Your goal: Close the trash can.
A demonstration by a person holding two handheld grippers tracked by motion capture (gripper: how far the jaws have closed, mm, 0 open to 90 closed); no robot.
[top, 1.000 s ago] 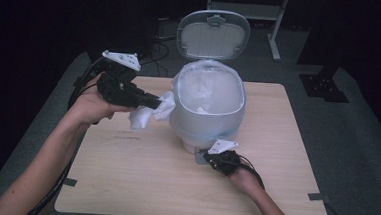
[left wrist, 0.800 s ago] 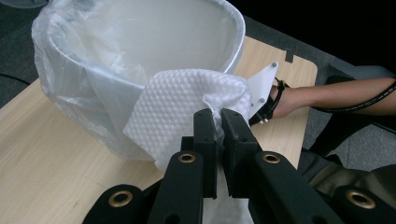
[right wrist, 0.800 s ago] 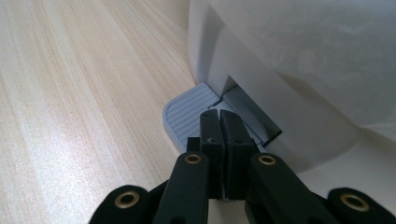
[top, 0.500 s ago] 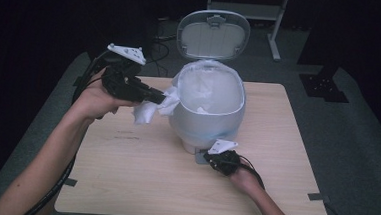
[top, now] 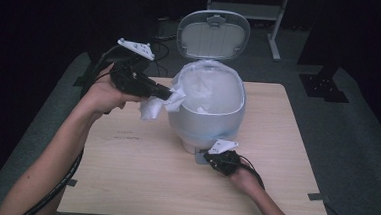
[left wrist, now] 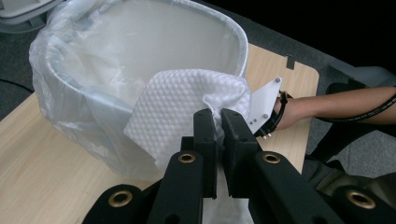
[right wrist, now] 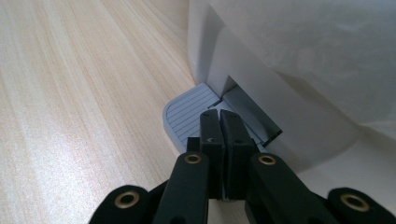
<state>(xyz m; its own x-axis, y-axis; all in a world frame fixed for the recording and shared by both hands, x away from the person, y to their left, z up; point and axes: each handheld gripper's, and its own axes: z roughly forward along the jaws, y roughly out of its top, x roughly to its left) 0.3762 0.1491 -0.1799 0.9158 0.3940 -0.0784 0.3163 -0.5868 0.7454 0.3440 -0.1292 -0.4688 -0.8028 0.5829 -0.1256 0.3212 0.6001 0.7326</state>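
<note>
A white pedal bin point(top: 205, 119) lined with a clear plastic bag point(left wrist: 88, 70) stands mid-table, its lid point(top: 212, 34) tipped up and open. My left gripper point(top: 164, 93) is shut on a crumpled white paper towel point(top: 154, 105), held at the bin's left rim; in the left gripper view the towel point(left wrist: 180, 114) hangs against the bag's edge. My right gripper point(top: 214, 158) is shut with nothing in it and presses down on the grey foot pedal point(right wrist: 189, 114) at the bin's base.
The bin rests on a light wooden table point(top: 124, 173). Dark floor surrounds it, with a black stand base point(top: 325, 88) at the back right and cables point(top: 157, 40) behind the table.
My left gripper has carried the paper towel up and to the right, from beside the bin to its rim. The right gripper has stayed on the pedal.
</note>
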